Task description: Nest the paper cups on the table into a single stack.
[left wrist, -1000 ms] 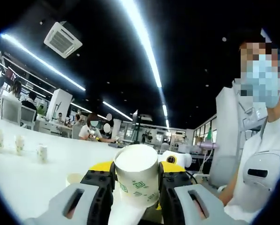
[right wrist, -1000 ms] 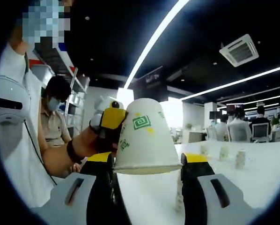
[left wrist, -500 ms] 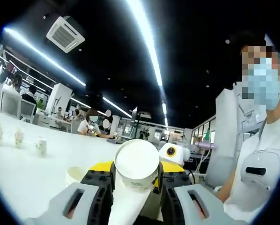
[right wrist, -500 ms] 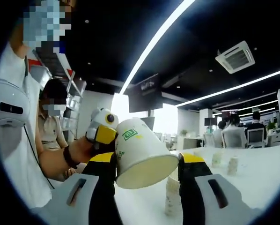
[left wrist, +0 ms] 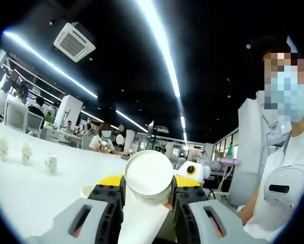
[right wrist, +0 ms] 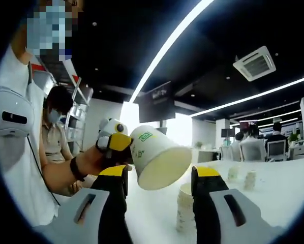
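Left gripper clamped on a paper cup, held up in the air, tilted, its base facing the left gripper view. Right gripper view shows the same cup's open mouth between the right gripper jaws, which stand apart and hold nothing. Cup stack upright on the white table behind. Three more cups far off on the table
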